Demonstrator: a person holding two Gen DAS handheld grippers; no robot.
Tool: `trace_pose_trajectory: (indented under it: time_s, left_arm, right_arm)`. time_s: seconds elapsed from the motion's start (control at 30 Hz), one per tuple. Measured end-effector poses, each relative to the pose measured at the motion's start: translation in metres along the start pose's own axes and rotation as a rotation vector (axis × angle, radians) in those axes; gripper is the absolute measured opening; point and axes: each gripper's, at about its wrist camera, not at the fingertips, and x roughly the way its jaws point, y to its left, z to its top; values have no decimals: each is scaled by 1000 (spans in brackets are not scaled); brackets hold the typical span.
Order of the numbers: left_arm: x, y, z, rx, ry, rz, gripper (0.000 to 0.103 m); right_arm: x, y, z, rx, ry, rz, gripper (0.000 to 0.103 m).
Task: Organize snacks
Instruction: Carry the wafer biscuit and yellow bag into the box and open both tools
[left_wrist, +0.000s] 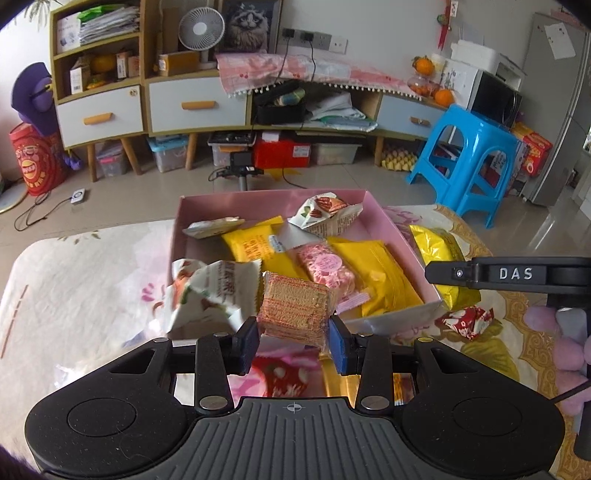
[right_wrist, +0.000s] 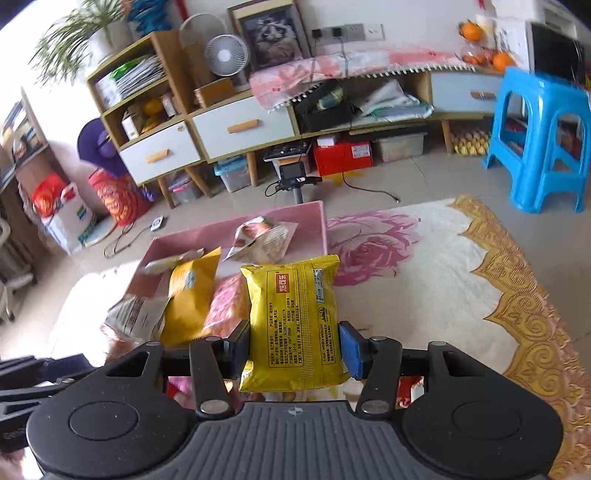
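Already the left hand-held gripper (left_wrist: 291, 341) clenched a wafer (left_wrist: 293, 308) above the box's (left_wrist: 388, 221) near edge, while the right hand-held gripper (right_wrist: 293, 349) gripped a gold pack (right_wrist: 295, 317) beside it. Thin side grips risked either packet slipping out onto the worktop (right_wrist: 424, 295).

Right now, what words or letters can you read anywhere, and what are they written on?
"DAS": white letters on the right gripper arm, seen from the left wrist.
Gold snack packet, held in the right gripper: an orange label and black small print in Chinese, too small to read.
Wafer packet, held in the left gripper: no readable text.
Packets in the pink box: print too blurred to read.
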Motion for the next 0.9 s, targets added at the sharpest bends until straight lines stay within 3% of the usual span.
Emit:
trace_pose_trajectory:
  time_s: [0.2,0.33,0.6,0.9]
  left_arm:
    - [41,-2,12,-47,113,-9,37]
    - [55,-1,17,-61,125,5,37]
    - [77,2,23,-63,108,55,37]
    - [84,7,25,-84,62,72,41]
  right_arm:
    - [12,-13,15,80,-36,56,42]
    - [23,-8,21,42,-40,62,42]
    - [46,-9,26,24,-14,86,42]
    - [43,-5,30,54,-27,117,42]
